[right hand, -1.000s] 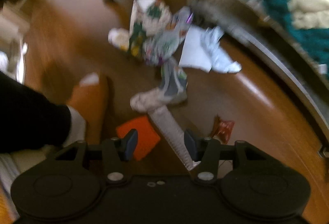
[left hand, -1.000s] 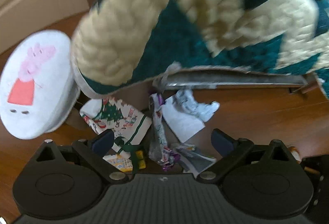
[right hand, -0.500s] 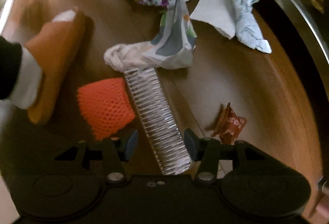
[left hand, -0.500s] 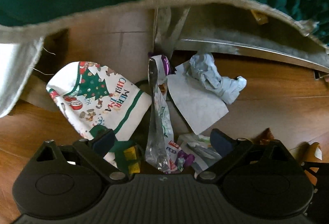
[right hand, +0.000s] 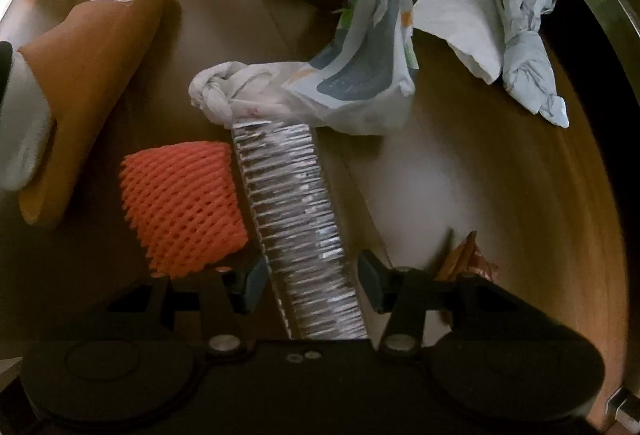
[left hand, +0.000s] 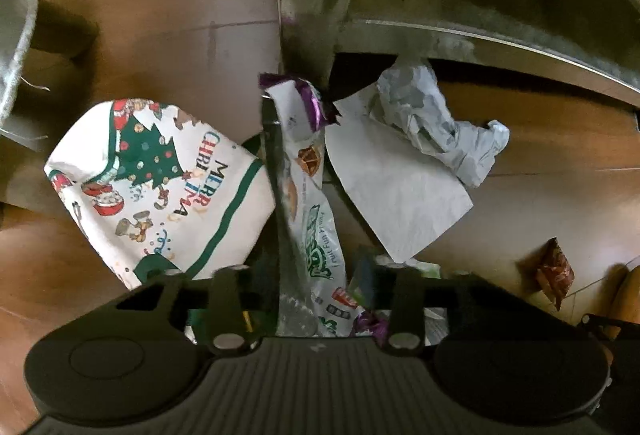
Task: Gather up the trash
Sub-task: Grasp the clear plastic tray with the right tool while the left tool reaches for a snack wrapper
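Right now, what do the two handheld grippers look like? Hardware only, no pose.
Both look alike. The left gripper has a matte black body with a ribbed centre plate, two round flat housings on its sides, silver pivot screws and black linkage arms. The right gripper has the same black body and silver screws, and its fingers end in dark blue-grey pads. No cables, sleeves or markings are visible.

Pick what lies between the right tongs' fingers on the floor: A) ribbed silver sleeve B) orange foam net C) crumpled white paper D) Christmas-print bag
A: the ribbed silver sleeve runs up between the fingers of the right tongs, which stand apart from it on both sides; the orange foam net lies just outside the left finger.
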`<state>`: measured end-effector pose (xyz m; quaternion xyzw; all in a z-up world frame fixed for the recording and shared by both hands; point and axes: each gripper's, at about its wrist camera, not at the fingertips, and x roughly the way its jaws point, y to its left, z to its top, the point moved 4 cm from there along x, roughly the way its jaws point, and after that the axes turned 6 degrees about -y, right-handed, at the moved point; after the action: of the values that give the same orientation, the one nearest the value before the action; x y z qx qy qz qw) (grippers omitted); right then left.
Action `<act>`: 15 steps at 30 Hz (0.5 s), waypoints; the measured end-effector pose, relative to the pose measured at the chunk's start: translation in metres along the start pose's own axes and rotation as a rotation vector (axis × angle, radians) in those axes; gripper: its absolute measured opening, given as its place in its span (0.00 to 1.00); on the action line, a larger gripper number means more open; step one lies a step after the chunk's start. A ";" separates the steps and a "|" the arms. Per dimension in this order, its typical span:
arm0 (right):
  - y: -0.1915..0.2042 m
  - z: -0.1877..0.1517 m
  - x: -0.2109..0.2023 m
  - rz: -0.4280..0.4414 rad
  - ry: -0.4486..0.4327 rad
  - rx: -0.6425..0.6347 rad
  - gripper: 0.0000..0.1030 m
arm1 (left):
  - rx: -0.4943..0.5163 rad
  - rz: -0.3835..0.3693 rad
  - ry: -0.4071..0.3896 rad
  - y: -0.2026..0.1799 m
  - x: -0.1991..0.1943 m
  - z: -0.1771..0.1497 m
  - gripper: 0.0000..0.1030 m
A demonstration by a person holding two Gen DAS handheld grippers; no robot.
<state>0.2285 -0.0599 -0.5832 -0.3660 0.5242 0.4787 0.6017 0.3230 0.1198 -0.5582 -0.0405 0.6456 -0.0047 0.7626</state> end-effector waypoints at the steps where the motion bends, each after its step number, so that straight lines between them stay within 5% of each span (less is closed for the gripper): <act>1: -0.001 0.000 0.001 -0.002 0.001 -0.003 0.46 | 0.001 0.004 0.006 0.000 0.002 0.000 0.30; 3: 0.000 0.001 0.003 0.000 0.004 -0.006 0.45 | 0.013 0.017 0.013 -0.001 0.006 0.001 0.15; 6: 0.004 0.002 0.006 -0.008 -0.004 -0.013 0.44 | 0.002 0.016 0.017 0.001 0.007 0.001 0.07; 15: 0.004 -0.004 -0.023 -0.003 -0.018 0.064 0.43 | -0.020 -0.018 0.022 0.001 -0.013 -0.008 0.01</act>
<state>0.2235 -0.0675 -0.5609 -0.3432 0.5332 0.4642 0.6184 0.3128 0.1211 -0.5467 -0.0540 0.6536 -0.0054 0.7549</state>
